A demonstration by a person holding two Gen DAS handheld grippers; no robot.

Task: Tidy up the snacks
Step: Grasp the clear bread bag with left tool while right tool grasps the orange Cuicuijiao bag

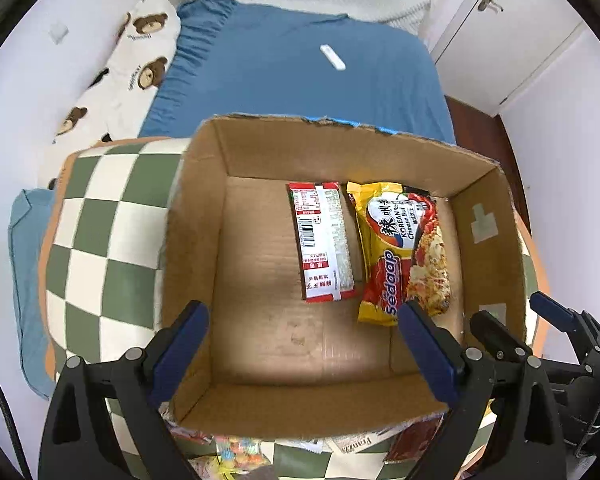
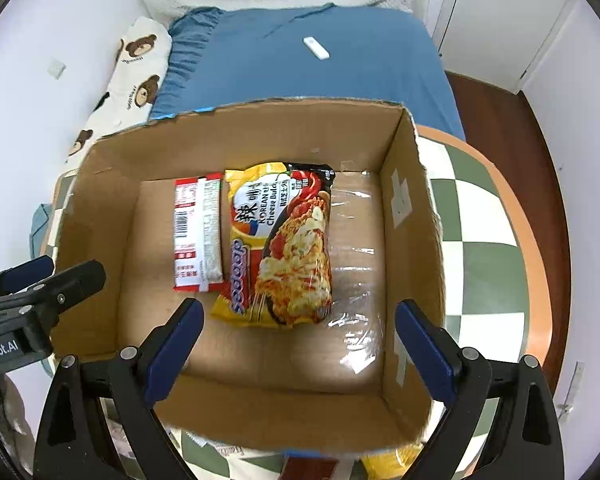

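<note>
Left wrist view: left gripper [image 1: 302, 354] over cardboard box [image 1: 188, 240], jaws spread wide and empty; right gripper [image 2: 300, 350] likewise wide, empty. Red-white packet [image 1: 326, 242] and yellow noodle pack [image 1: 402, 254] flat inside box, side by side, long axes toward far wall. Loose snacks [image 1: 236, 454] just outside box's near wall, behind both jaws, seemingly nearer left.

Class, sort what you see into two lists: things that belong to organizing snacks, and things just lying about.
Belongs to the job:
cardboard box
yellow noodle packet
red-and-white packet
loose snacks

Just lying about:
white remote
bear-print pillow
blue bedsheet
</note>
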